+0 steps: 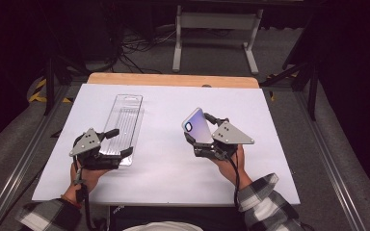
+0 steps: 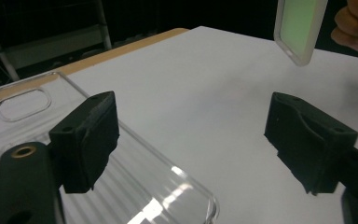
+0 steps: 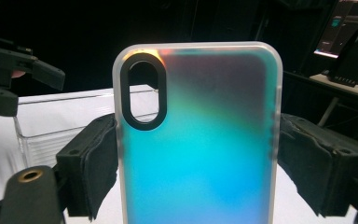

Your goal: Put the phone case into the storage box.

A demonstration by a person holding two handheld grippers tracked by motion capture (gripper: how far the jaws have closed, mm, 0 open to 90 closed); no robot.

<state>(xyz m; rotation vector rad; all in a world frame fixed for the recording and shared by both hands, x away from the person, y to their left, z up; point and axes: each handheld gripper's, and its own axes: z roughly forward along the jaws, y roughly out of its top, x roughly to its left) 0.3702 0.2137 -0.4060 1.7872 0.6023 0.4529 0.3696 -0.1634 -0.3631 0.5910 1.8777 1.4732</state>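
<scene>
Phone case [image 3: 198,140] bottom cut off, clenched in right tool [image 1: 203,136]; left tool [image 1: 117,142] released over clear tray [image 1: 125,120].

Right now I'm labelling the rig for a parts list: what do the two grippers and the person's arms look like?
Both the left gripper and the right gripper are black, each topped by a grey three-cornered plate with small holes. Their jaws are blocky black pads with a brass-coloured fitting at the base. A black cable trails from each toward the person. The person wears black-and-white plaid sleeves.

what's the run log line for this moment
right tongs: gripping phone case | left tongs: open over clear tray
</scene>
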